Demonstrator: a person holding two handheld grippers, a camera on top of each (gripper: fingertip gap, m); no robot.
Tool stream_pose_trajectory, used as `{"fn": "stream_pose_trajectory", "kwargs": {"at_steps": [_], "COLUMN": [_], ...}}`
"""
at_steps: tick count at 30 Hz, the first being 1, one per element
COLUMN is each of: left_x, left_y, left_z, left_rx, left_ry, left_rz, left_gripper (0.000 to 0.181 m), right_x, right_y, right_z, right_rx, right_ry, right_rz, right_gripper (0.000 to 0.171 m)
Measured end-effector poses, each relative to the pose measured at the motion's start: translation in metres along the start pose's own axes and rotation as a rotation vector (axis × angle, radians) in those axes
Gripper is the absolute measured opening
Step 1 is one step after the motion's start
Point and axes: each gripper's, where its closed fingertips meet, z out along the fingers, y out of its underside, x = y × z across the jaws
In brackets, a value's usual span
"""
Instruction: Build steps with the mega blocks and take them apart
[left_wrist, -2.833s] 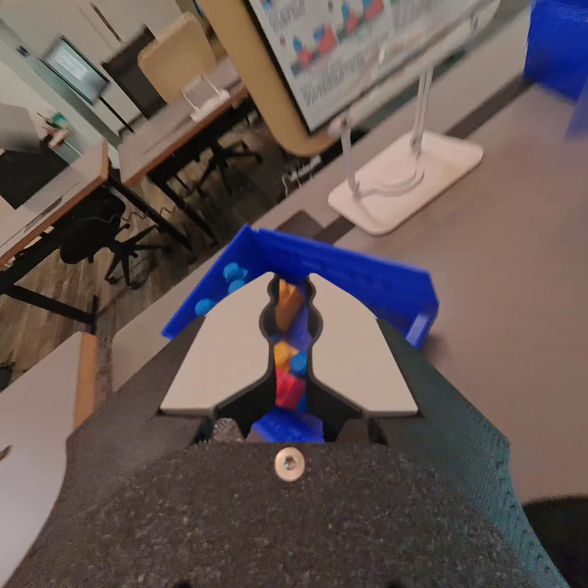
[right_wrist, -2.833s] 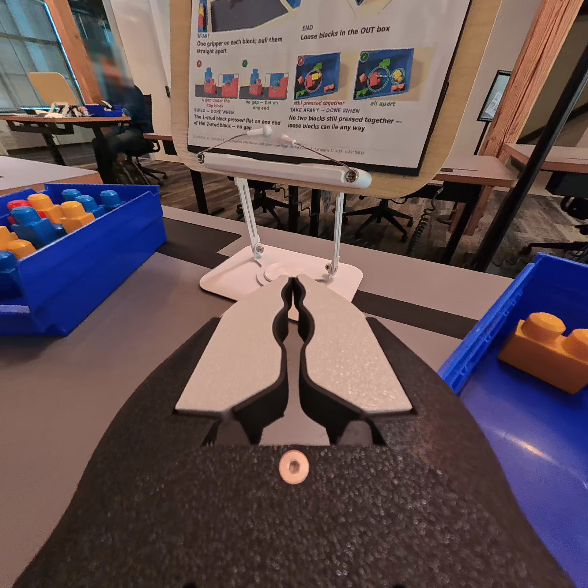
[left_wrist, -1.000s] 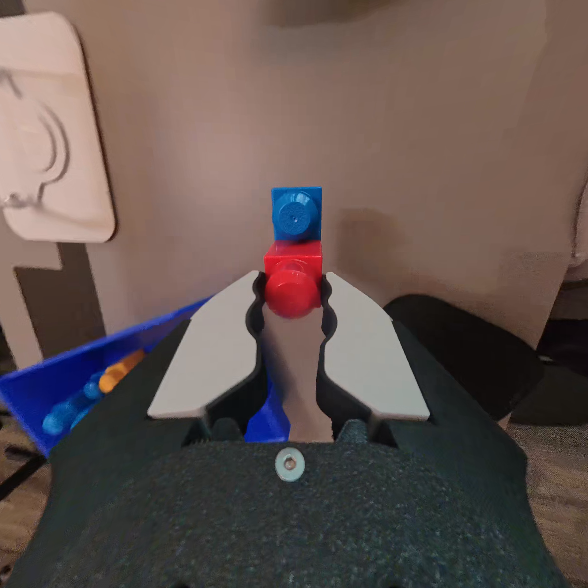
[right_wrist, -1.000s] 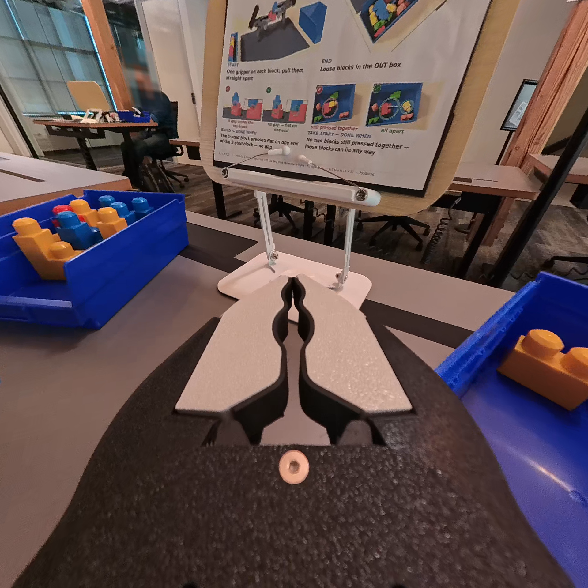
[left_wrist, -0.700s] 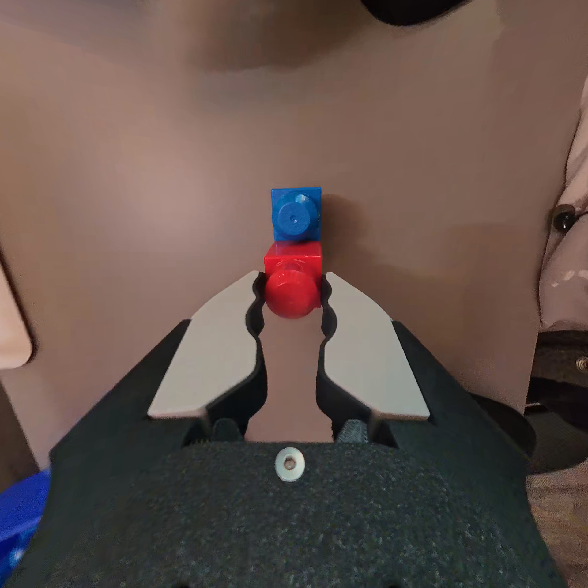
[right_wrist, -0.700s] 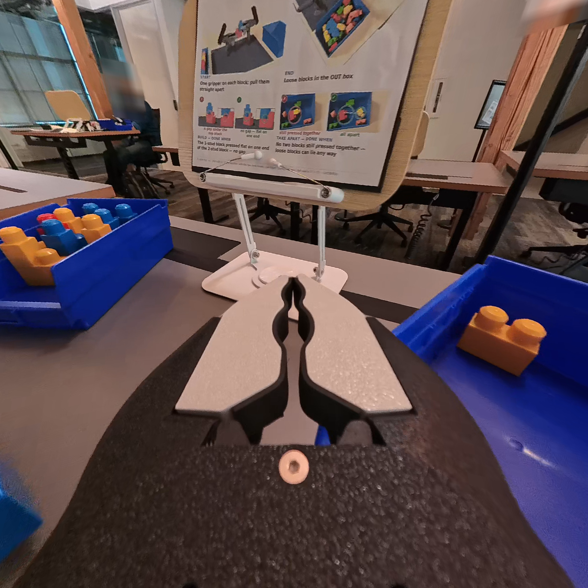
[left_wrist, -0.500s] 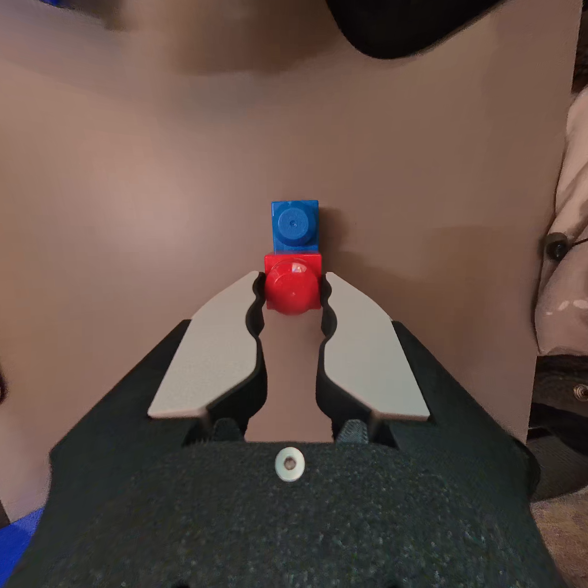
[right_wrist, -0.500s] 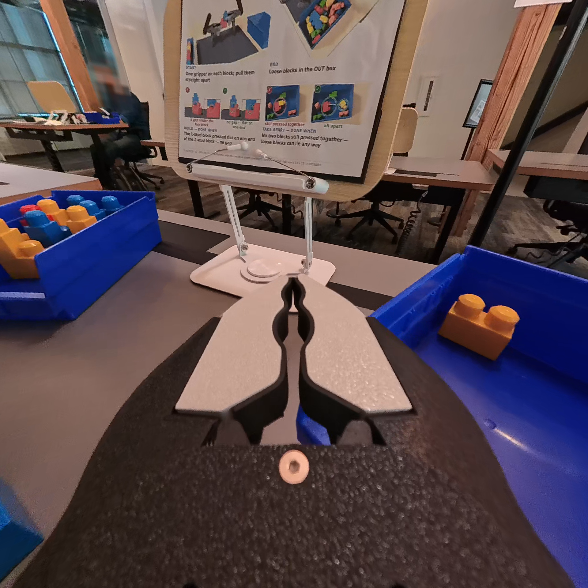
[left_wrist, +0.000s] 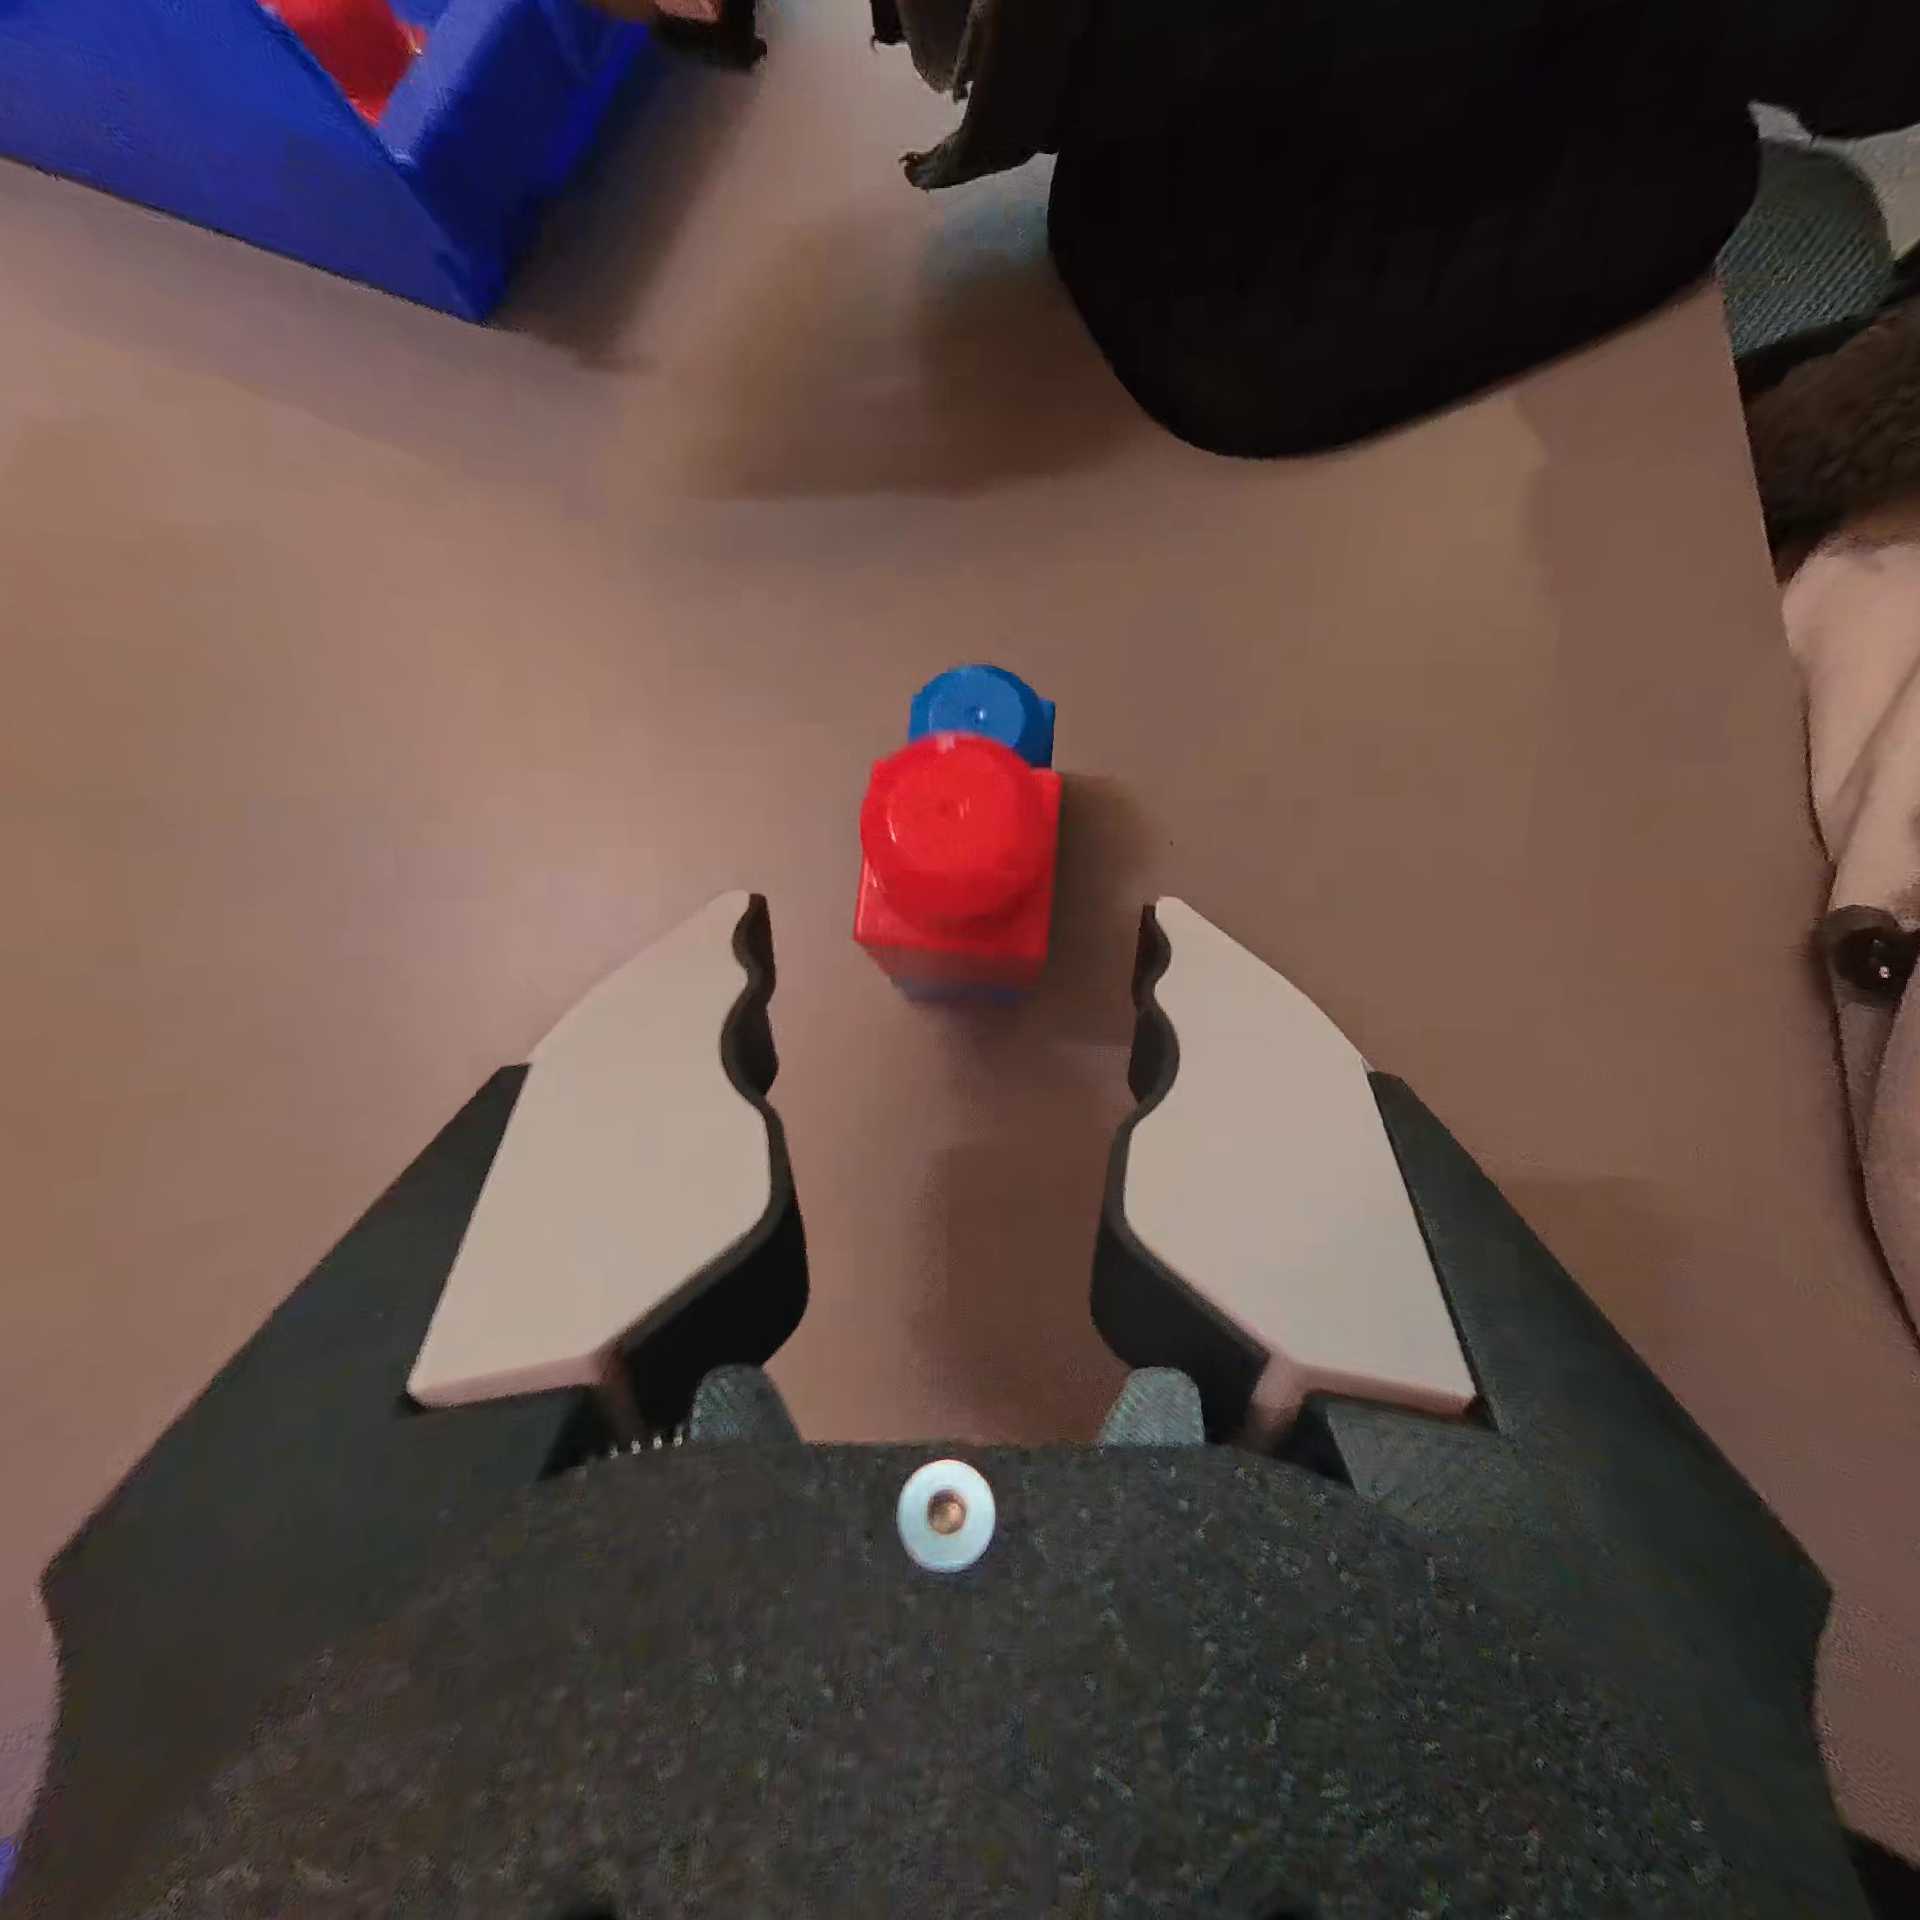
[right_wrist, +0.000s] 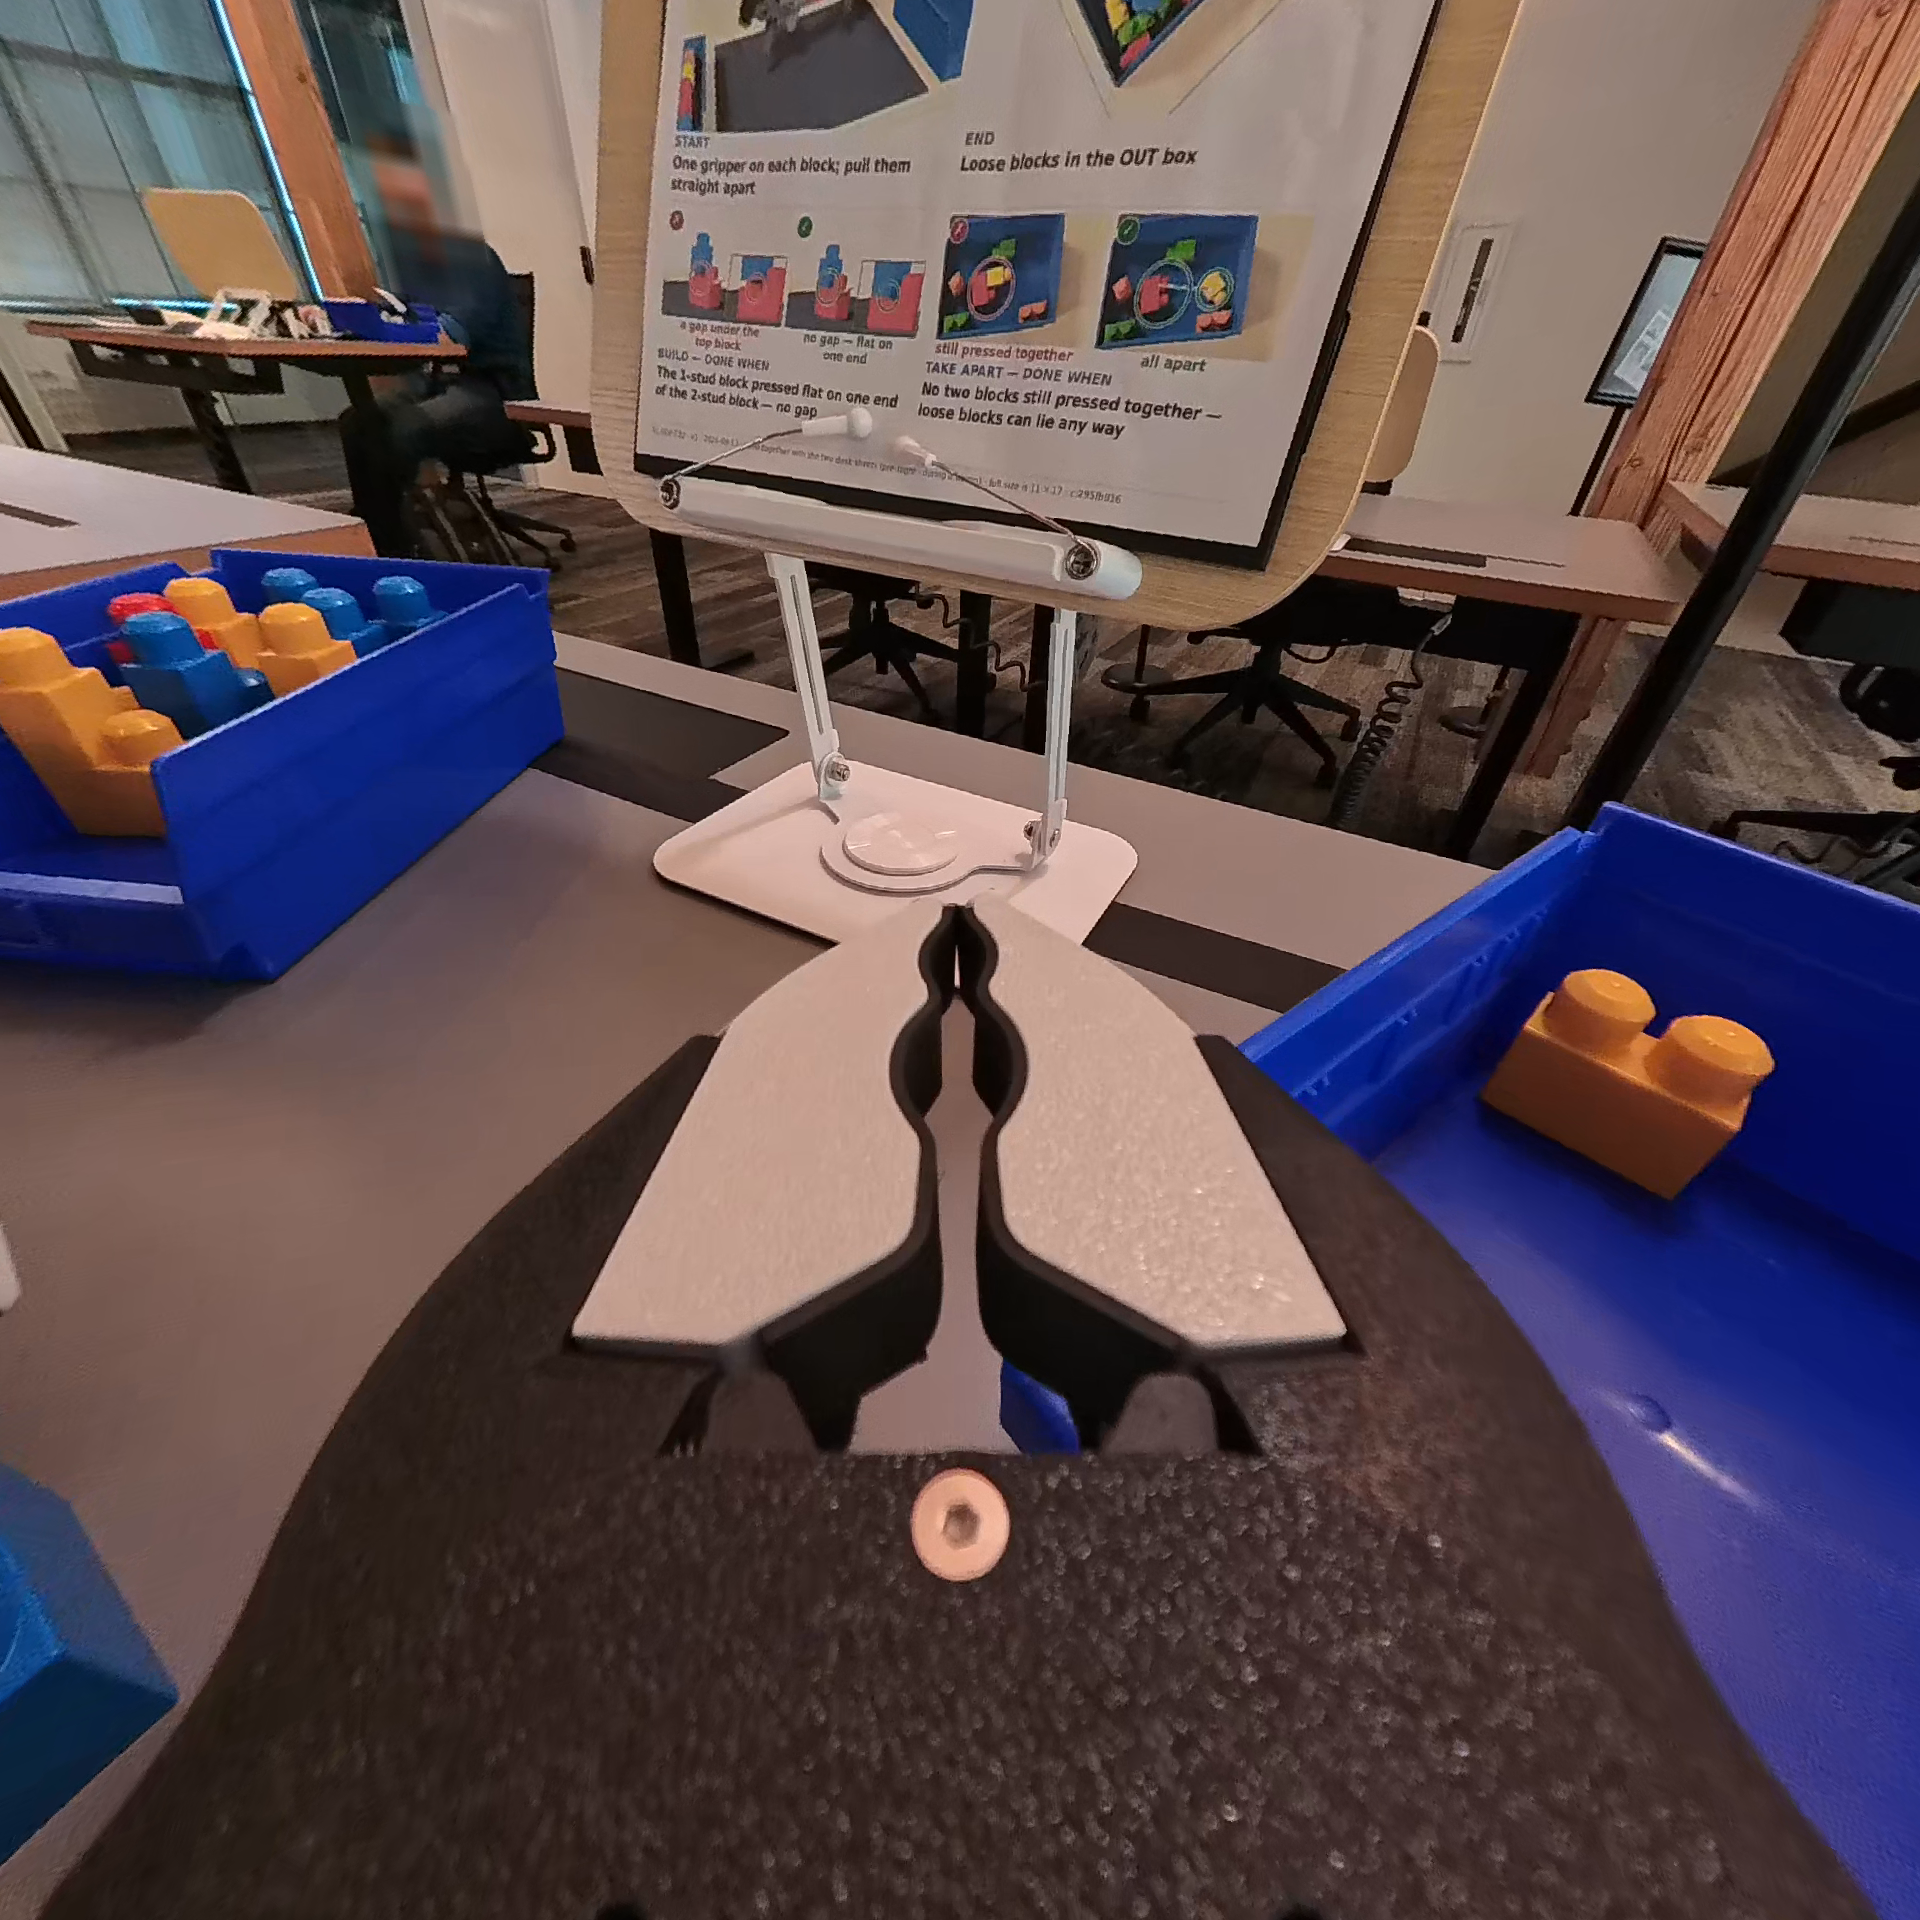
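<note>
In the left wrist view a red one-stud block (left_wrist: 951, 873) sits pressed on one end of a blue two-stud block (left_wrist: 982, 712), and the pair stands on the brown table. My left gripper (left_wrist: 945, 920) is open above it, its fingertips apart on either side of the red block and not touching it. In the right wrist view my right gripper (right_wrist: 958, 914) is shut and empty above the table. A blue bin (right_wrist: 343, 748) at the left holds several orange, blue and red blocks. A blue bin (right_wrist: 1683, 1403) at the right holds one orange two-stud block (right_wrist: 1631, 1081).
A white stand (right_wrist: 904, 842) holding an instruction board rises at the table's far side. A blue block corner (right_wrist: 52, 1662) shows at the lower left of the right wrist view. A blue bin (left_wrist: 208, 156) and the black body of the other gripper (left_wrist: 1382, 208) lie beyond the step. The gap from one gripper's tips to the other's is roughly 25 cm.
My left gripper carried the red-and-blue step from the bin to the table, opened and let go of it. My right gripper stayed shut and drifted slightly.
</note>
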Motion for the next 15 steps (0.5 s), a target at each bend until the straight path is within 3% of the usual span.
{"fn": "stream_pose_trajectory", "kwargs": {"at_steps": [6,15], "left_x": [0.005,0.007], "left_y": [0.036,0.034], "left_z": [0.019,0.043], "left_rx": [0.043,0.044], "left_ry": [0.002,-0.009], "left_rz": [-0.047,-0.043], "left_gripper": [0.055,0.046], "right_x": [-0.004,-0.013], "right_y": [0.003,0.01], "right_z": [0.002,0.006], "right_rx": [-0.01,-0.034], "right_ry": [-0.016,-0.059], "right_rz": [-0.005,-0.016], "right_gripper": [0.0,0.0]}}
